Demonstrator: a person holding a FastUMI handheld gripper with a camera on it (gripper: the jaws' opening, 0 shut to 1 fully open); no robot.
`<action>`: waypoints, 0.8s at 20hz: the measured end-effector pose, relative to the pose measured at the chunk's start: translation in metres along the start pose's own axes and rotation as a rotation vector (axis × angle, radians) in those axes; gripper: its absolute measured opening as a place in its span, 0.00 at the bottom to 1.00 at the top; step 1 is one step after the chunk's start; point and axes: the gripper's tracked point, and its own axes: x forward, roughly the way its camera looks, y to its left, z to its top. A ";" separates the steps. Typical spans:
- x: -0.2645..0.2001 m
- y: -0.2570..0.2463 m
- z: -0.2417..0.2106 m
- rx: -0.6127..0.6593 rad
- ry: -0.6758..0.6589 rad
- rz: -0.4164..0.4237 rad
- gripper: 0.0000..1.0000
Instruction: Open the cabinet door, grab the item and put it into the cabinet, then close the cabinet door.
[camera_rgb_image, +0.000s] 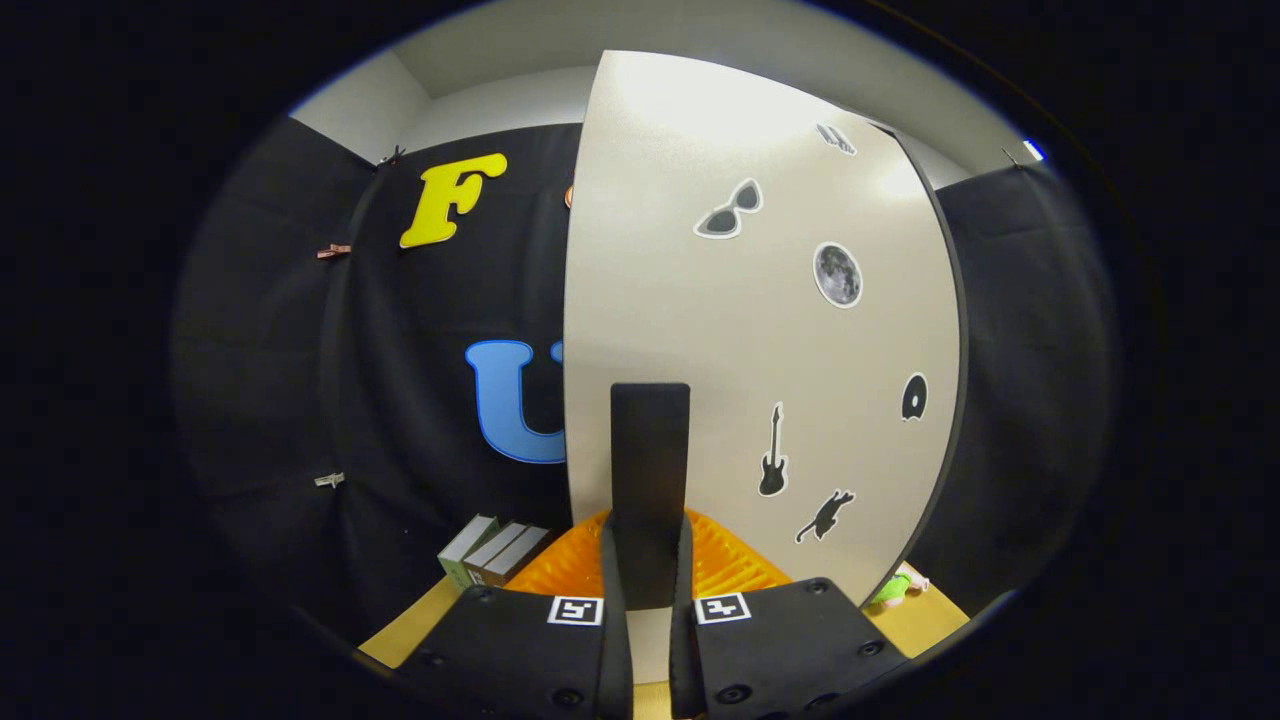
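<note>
Between the ribbed fingers (686, 560), the claw (650, 560) clamps a flat rectangular handle (650, 470) on the smooth stickered cabinet door (700, 330).

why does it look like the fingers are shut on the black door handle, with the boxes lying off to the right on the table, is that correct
Not quite: the gripper is shut on the black door handle, but the boxes lie to the left on the table, as the gripper view shows.

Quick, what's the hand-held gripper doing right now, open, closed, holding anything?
Hand-held gripper: closed, both fingers pressing on the dark upright handle of the pale cabinet door.
</note>
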 end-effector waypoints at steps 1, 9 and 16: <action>-0.004 -0.002 0.000 -0.005 -0.006 0.003 0.18; -0.059 -0.023 0.003 -0.014 0.008 0.133 0.18; -0.082 -0.041 0.003 -0.018 0.017 0.284 0.18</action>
